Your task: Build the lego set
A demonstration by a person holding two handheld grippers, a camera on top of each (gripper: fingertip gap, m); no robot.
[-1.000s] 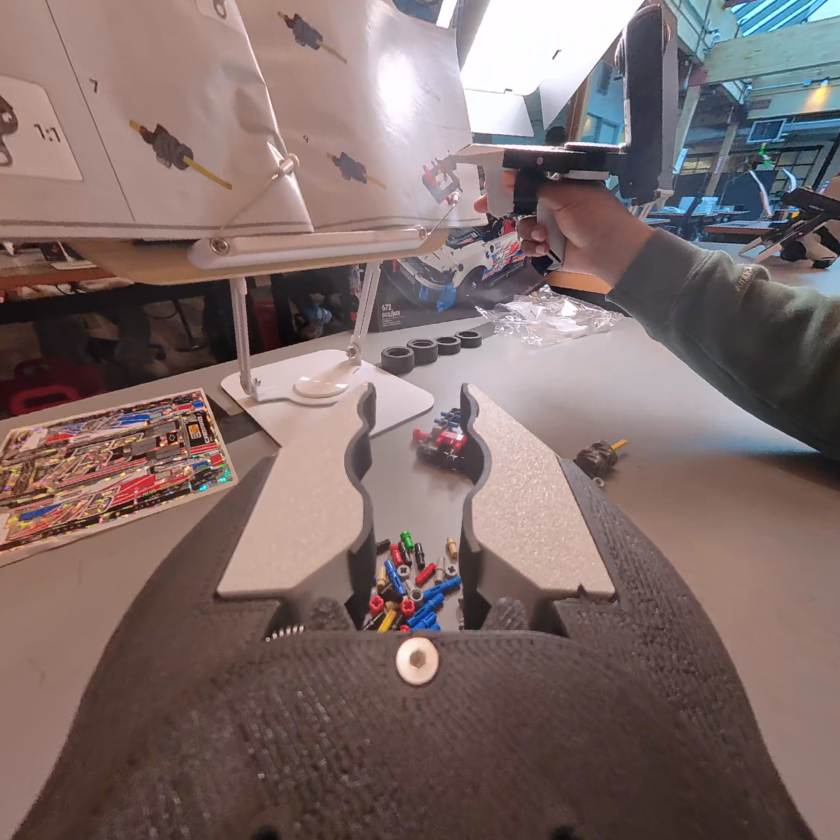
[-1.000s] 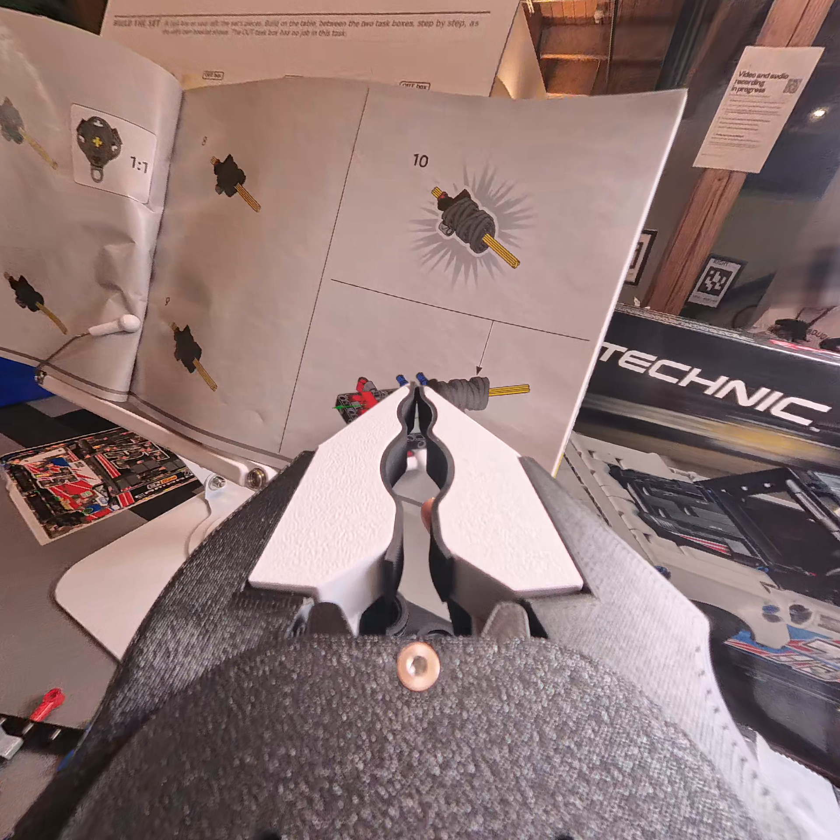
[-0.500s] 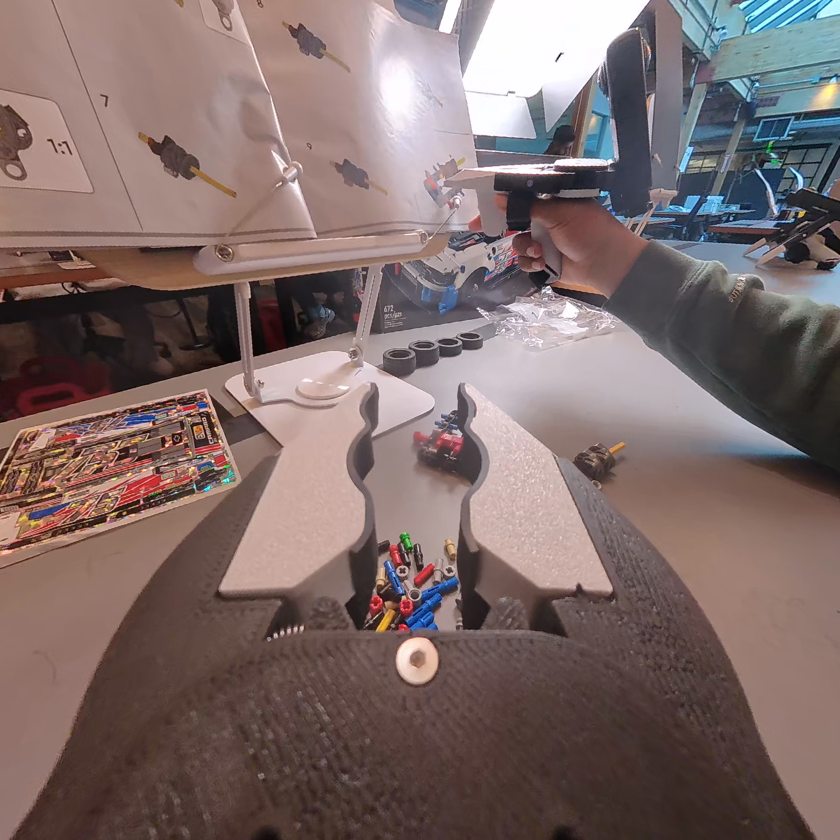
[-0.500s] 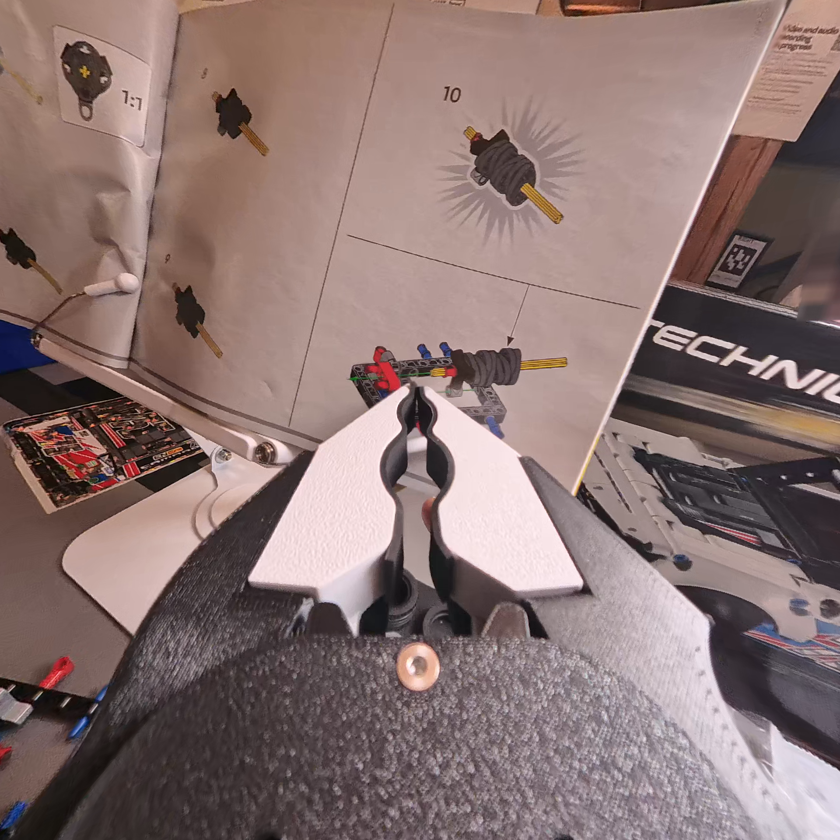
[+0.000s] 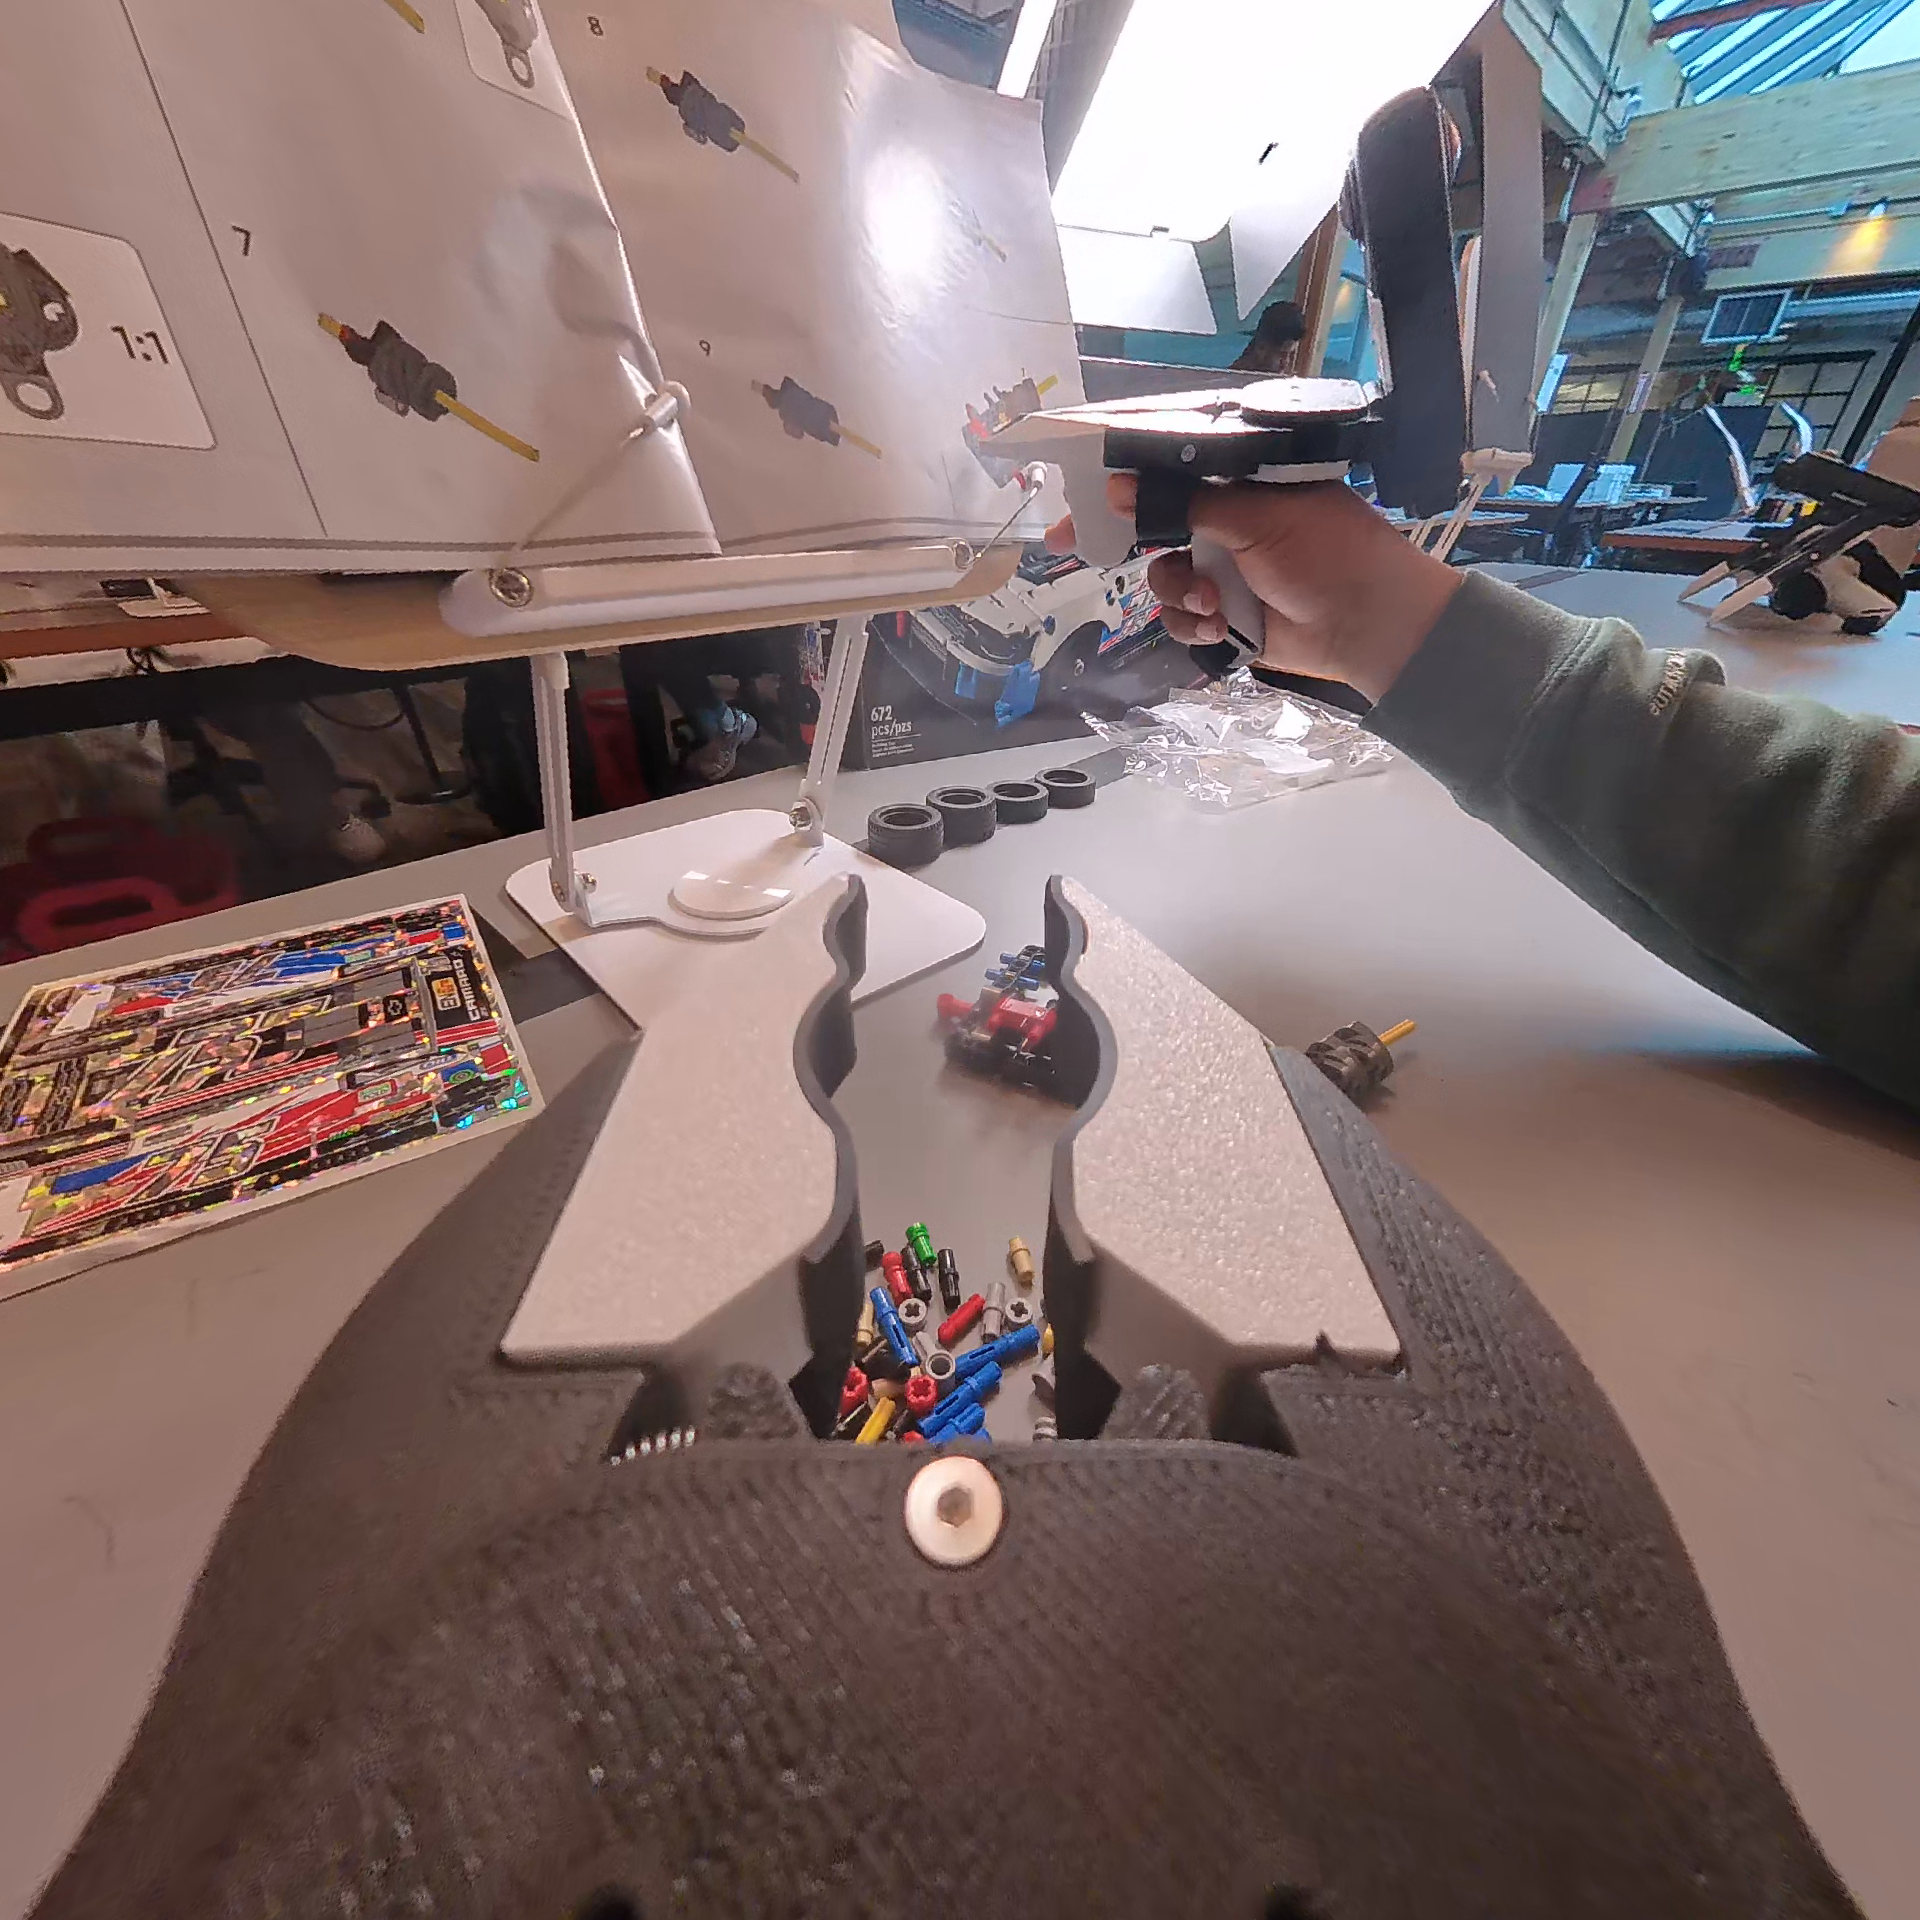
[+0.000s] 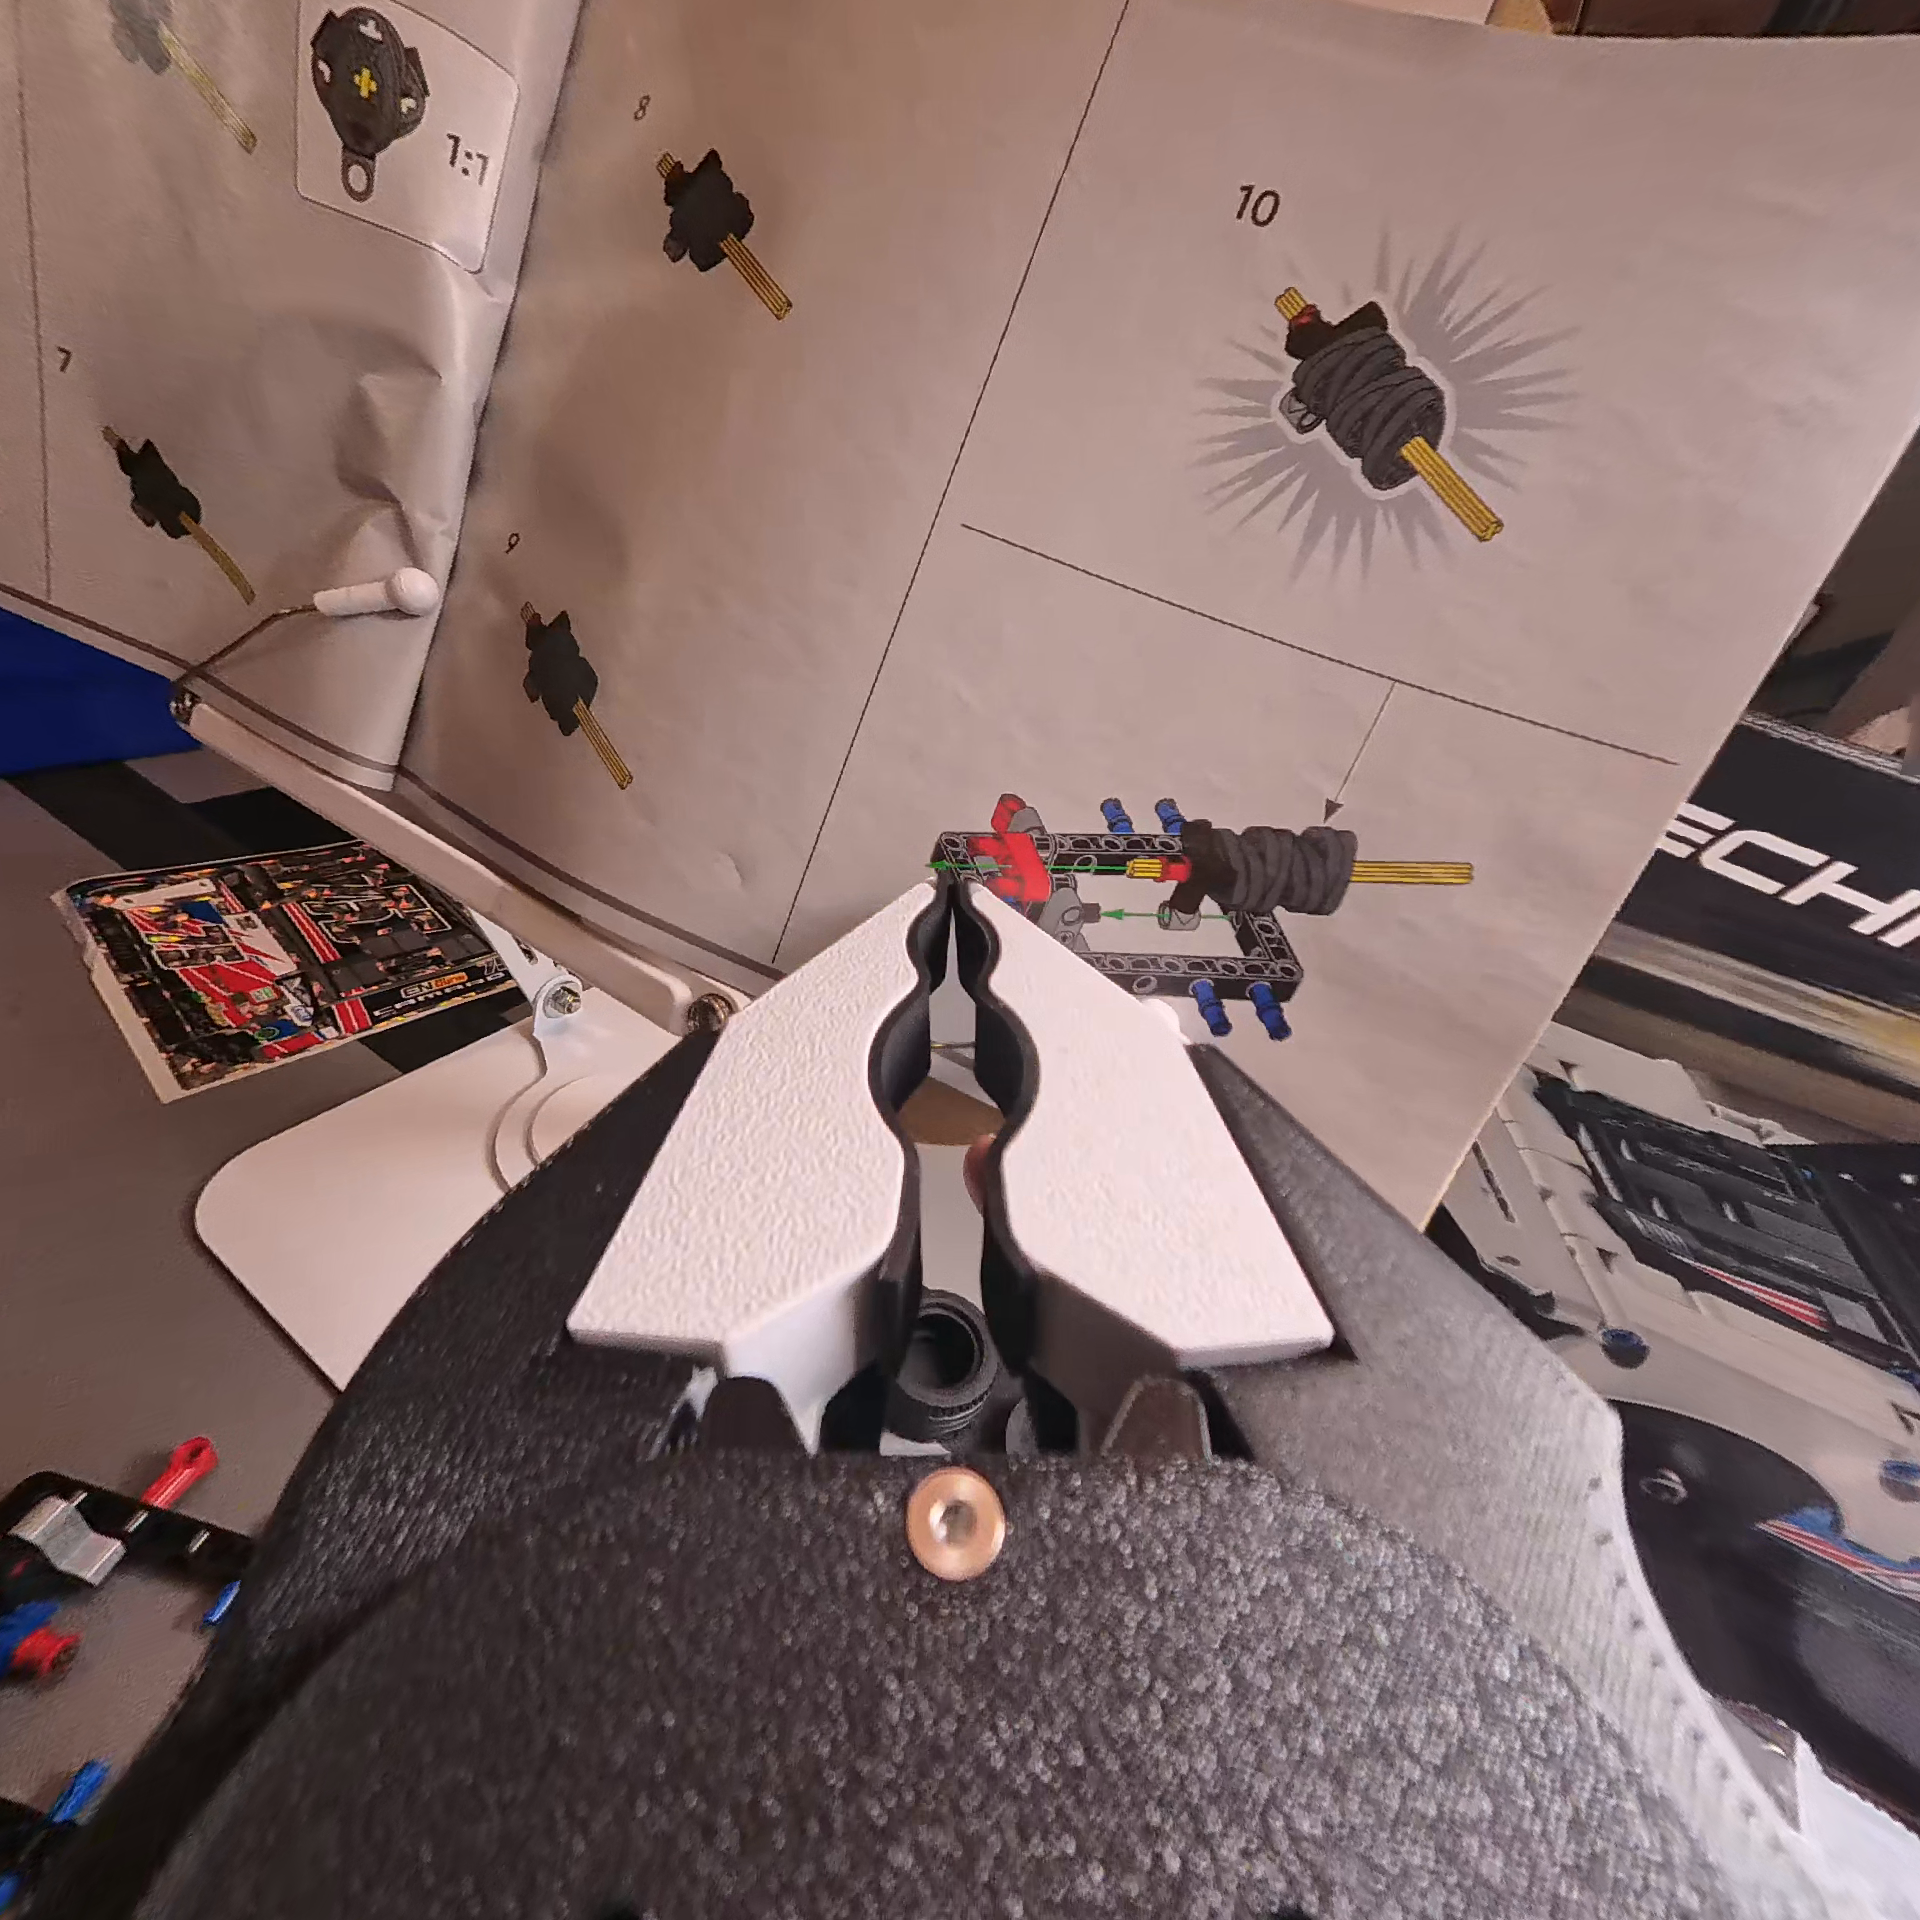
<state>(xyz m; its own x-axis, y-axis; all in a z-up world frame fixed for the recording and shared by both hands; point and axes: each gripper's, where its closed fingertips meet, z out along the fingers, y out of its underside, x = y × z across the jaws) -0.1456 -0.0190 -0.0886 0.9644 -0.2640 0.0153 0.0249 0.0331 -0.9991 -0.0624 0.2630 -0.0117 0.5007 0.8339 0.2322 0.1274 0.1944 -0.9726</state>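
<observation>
My left gripper (image 5: 954, 904) is open and empty, low over the grey table (image 5: 1507, 1299). A small red and black lego assembly (image 5: 997, 1023) lies on the table between its fingertips. A pile of small coloured pins (image 5: 935, 1340) lies nearer, between the finger bases. A dark wound piece on a yellow axle (image 5: 1351, 1055) lies to the right. My right gripper (image 6: 951, 896) is shut with nothing in it, its tip at the lower part of the open instruction booklet (image 6: 1143, 520). It also shows in the left wrist view (image 5: 1029, 421), held by a hand (image 5: 1278, 571).
The booklet (image 5: 520, 312) rests on a white stand (image 5: 727, 914). A sticker sheet (image 5: 239, 1060) lies at the left. Several black tyres (image 5: 977, 810), a clear plastic bag (image 5: 1236, 738) and the set's box (image 6: 1766, 1143) are behind. A black frame with loose pieces (image 6: 62, 1538) lies lower left. Tip to tip, the grippers are about 30 cm apart.
My right gripper has come closer to the booklet page, still shut. My left gripper has stayed open over the assembly and has hardly moved.
</observation>
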